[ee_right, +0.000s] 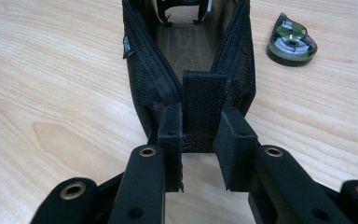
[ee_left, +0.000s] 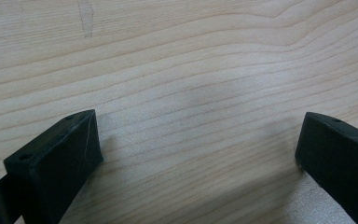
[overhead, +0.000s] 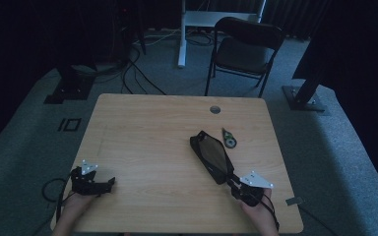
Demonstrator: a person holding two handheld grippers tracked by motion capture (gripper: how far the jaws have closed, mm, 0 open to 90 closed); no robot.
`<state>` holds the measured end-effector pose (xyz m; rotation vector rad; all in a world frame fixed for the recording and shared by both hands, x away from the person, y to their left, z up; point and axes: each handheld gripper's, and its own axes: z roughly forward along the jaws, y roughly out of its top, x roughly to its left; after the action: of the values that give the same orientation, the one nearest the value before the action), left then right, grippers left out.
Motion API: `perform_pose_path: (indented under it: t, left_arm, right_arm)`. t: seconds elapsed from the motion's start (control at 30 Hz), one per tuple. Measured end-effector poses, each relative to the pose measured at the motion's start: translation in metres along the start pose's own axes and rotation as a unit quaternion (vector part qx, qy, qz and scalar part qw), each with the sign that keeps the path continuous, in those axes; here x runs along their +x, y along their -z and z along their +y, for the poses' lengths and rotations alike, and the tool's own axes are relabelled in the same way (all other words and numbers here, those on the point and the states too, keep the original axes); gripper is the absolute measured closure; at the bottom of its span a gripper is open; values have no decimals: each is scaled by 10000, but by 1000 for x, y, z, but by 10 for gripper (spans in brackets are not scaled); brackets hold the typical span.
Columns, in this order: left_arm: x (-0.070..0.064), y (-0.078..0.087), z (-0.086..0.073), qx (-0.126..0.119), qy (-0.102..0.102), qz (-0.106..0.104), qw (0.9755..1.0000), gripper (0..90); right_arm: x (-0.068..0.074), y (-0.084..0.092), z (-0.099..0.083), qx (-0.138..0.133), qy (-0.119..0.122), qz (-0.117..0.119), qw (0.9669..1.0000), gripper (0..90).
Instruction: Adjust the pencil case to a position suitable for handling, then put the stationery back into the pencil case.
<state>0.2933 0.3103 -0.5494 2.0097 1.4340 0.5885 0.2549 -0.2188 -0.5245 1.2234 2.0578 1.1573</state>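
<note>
High view: dim, bluish cast; surroundings fall to near black, only the table reads pale. Image soft and grainy. Both gripper views: brighter, warm, even light, wood grain sharp. Faint soft shadows beside the left gripper's jaws; nearest jaw parts slightly blurred.

**Open pouch on the table**

We see a black mesh zip pouch lying on the wooden table, right of centre, long axis running diagonally; zipper open w/ mouth gaping upward; fabric tab at its near end sits between the right gripper jaws, pinched.
</note>
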Motion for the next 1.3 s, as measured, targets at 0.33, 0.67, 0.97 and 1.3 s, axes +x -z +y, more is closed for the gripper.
perform_pose_path:
  t: [0.33,0.67,0.97,1.3]
  left_arm:
    - [0,0,0,0,0,0,10000,2]
    - [0,0,0,0,0,0,10000,2]
    - [0,0,0,-2,0,0,10000,2]
    - [0,0,0,-3,2,0,10000,2]
  right_arm:
    - [6,9,-4,29,161,-141,9998,714]
    - [-2,18,4,-168,-64,12,9998,545]
    - [-6,27,23,-380,-23,159,9992,436]
    - [-13,21,46,-613,42,246,9978,329]
